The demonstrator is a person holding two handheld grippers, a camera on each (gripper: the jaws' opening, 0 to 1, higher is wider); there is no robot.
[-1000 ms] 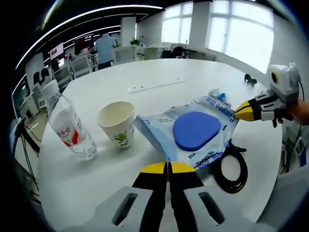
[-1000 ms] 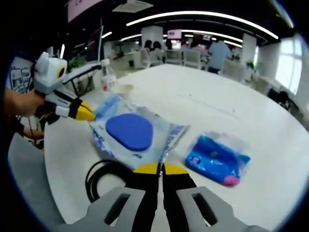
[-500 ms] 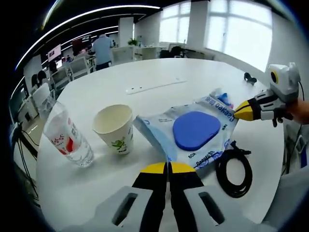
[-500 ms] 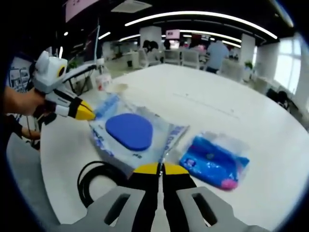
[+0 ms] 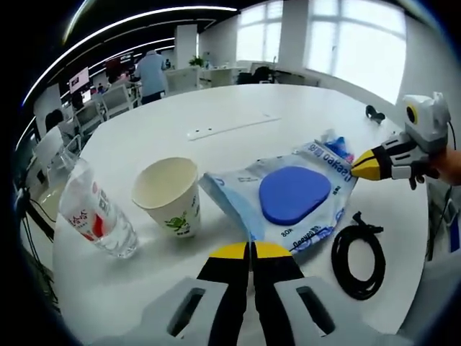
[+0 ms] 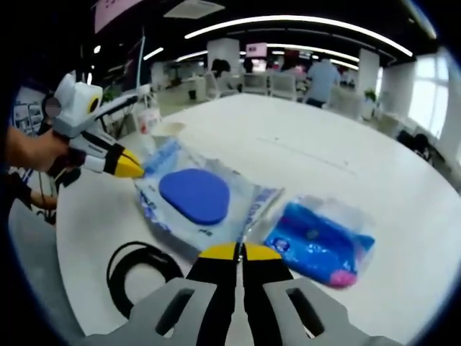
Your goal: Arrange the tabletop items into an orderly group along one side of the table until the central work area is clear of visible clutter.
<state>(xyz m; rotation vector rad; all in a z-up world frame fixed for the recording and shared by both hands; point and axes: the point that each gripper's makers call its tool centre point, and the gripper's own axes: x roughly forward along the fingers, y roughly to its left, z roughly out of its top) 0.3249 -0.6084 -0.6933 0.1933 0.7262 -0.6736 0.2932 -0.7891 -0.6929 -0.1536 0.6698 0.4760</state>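
Clear plastic bag (image 5: 288, 198) holding a blue pad (image 5: 292, 193): lying flat on the white round table (image 5: 216, 108), filling the centre right of the left gripper view; in the right gripper view the same bag (image 6: 205, 205) is sitting centre left.

Left gripper (image 5: 251, 250): rising from the bottom centre of its own view with its yellow-tipped jaws pressed together, and their tips seem to be pinching the bag's near edge. In the right gripper view it (image 6: 131, 169) is coming in from the left, held by a hand (image 6: 32, 151), its tip at the bag's left edge.

Right gripper (image 6: 233, 251): jaws likewise closed at the bottom centre of its own view, and the bag's near edge seems to be caught between the tips. In the left gripper view it (image 5: 364, 168) is reaching in from the right, its tip at the bag's far right corner.

Paper cup (image 5: 168, 196): standing upright, just left of the bag.

Water bottle (image 5: 94, 216): lying tilted at the left, near the cup.

Black cable coil (image 5: 356, 252): resting at lower right, just beside the bag.

Blue packet (image 6: 318, 239): lying right of the bag in the right gripper view.

Office desks and a standing person (image 5: 151, 72): occupying the background, upper left.
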